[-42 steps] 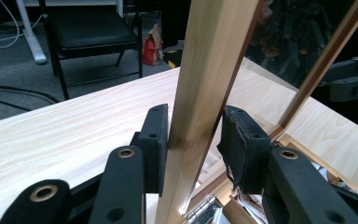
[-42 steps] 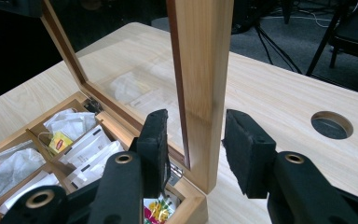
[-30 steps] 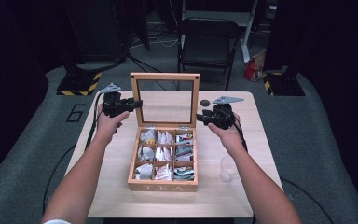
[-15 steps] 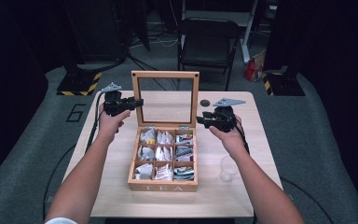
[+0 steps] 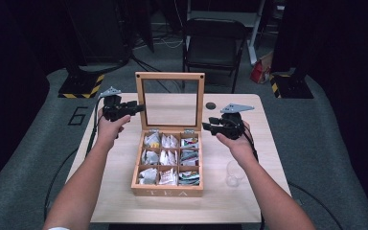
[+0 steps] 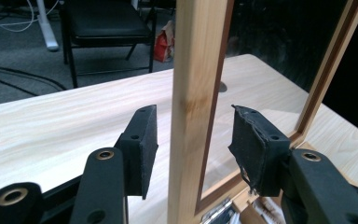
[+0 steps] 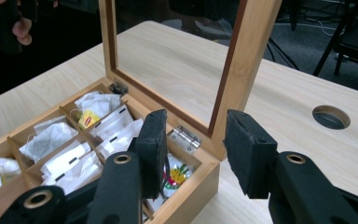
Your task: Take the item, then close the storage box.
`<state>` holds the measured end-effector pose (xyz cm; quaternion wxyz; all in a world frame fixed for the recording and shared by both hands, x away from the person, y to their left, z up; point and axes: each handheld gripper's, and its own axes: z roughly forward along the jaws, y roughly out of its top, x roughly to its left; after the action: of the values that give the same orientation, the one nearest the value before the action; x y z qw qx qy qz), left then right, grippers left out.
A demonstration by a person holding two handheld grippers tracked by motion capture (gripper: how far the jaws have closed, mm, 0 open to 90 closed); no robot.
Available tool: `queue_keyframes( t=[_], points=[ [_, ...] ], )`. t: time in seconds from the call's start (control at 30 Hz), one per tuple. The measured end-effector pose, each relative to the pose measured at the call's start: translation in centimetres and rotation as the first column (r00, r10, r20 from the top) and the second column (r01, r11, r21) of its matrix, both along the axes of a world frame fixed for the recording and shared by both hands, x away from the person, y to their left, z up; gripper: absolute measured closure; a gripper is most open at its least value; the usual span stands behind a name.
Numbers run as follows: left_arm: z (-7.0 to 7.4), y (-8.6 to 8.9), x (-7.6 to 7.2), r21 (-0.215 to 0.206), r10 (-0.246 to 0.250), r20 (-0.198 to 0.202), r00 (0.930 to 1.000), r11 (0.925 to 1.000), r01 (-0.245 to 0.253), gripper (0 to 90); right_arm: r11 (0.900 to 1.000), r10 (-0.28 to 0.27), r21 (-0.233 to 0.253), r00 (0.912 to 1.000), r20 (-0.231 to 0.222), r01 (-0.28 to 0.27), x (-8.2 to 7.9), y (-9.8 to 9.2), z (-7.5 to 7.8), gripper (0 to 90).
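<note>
The pale wooden surface (image 5: pixel 115 191) fills the middle of the high view, with a dark round hole (image 5: pixel 211 105) near its far edge, just right of centre. On it, at the centre of the frame, stands the wooden tea box (image 5: pixel 167 191), its front wall lettered TEA. Its glass-paned lid (image 5: pixel 169 76) is raised upright on two metal hinges at the back wall (the right gripper view shows one hinge (image 7: pixel 185 137) plainly).

The box is divided into nine compartments, three by three. The left and middle columns hold white paper tea sachets (image 5: pixel 149 157), crumpled and loosely packed; in the right gripper view one of them carries a yellow tag (image 7: pixel 88 119). The right column holds more colourful packets (image 5: pixel 189 176), one printed red, green and yellow at the back corner by the hinge.

A clear glass cup (image 5: pixel 232 173) stands on the surface at the lower right of the box, near the person's right forearm.

The left tongs (image 5: pixel 136 108) sit at the lid's left frame post; in the left gripper view the jaws are spread apart, one on each side of the post, neither pad touching it. The right tongs (image 5: pixel 208 125) are held beside the box's back right corner, jaws likewise apart and holding nothing.
</note>
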<state>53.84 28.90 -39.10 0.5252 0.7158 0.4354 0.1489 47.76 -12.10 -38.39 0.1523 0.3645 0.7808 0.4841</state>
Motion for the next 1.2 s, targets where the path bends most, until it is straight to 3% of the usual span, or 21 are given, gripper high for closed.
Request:
queue_keyframes(
  t=[0.3, 0.5, 0.67, 0.8, 0.87, 0.97, 1.2],
  points=[
    [0.3, 0.7, -1.4, 0.033, -0.016, -0.016, 0.9997, 0.9993, 0.016, 49.3, 0.998, 0.046, -0.041, 0.9989, -0.003, -0.046, -1.8, 1.0, -0.1, 56.8],
    [0.6, 0.9, -2.5, 0.018, -0.016, 0.001, 0.9999, 0.9997, 0.016, 49.7, 0.998, 0.05, -0.039, 0.9988, -0.001, -0.05, -2.7, 1.7, -0.2, 56.8],
    [0.7, 1.1, -3.2, 0.048, -0.023, 0.009, 0.9997, 0.9986, 0.023, 49.8, 0.997, 0.063, -0.045, 0.998, 0.001, -0.063, -3.6, 2.4, -0.5, 56.7],
    [0.6, 1.2, -3.6, 0.036, -0.021, 0.013, 0.9997, 0.9991, 0.021, 50.0, 0.995, 0.078, -0.055, 0.9969, 0.011, -0.077, -4.2, 2.9, -0.8, 57.0],
    [0.5, 1.3, -3.6, 0.031, -0.024, 0.013, 0.9996, 0.9992, 0.023, 50.2, 0.995, 0.086, -0.046, 0.9963, -0.008, -0.086, -4.5, 3.1, -1.0, 59.0],
    [0.5, 1.3, -3.8, 0.024, -0.018, 0.007, 0.9998, 0.9995, 0.018, 50.2, 0.993, 0.108, -0.051, 0.9936, -0.032, -0.11, -4.9, 3.4, -1.5, 59.6],
    [0.3, 1.1, -3.8, 0.032, -0.027, 0.01, 0.9996, 0.9991, 0.027, 50.2, 0.979, 0.176, -0.096, 0.984, -0.028, -0.178, -6.6, 5.3, -2.4, 62.6]
  ],
)
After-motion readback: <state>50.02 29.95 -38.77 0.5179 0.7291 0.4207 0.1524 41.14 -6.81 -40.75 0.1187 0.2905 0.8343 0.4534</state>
